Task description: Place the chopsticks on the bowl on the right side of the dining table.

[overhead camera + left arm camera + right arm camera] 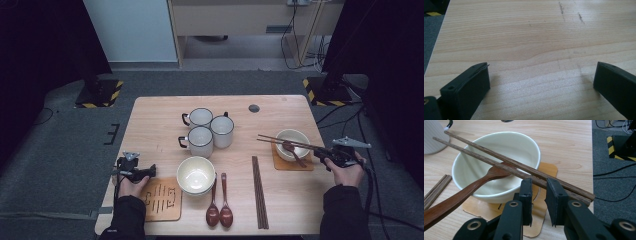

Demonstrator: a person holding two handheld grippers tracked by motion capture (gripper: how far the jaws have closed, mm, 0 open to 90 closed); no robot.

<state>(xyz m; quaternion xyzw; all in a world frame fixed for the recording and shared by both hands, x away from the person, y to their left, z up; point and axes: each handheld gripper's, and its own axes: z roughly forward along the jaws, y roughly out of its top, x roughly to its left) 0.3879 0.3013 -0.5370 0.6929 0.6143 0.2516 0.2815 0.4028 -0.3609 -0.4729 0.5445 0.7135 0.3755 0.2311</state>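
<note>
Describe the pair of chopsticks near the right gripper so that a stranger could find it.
Start at the bowl on the mat at the table's right side. The chopsticks lie across its rim, above a spoon. The other pair lies flat on the table.

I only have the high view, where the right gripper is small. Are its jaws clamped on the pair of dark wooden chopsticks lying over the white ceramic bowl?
Observer: No. In the right gripper view the right gripper has a clear gap between its jaws, and the pair of dark wooden chopsticks crosses at their tips, unpinched.
Operator: So what carries the chopsticks?
Observer: They rest on the rim of the white ceramic bowl, bridging it from the far side to the near side.
Operator: And the left gripper?
Observer: In the left gripper view the left gripper has its jaws wide apart over the bare light wooden table, with nothing between them.
</note>
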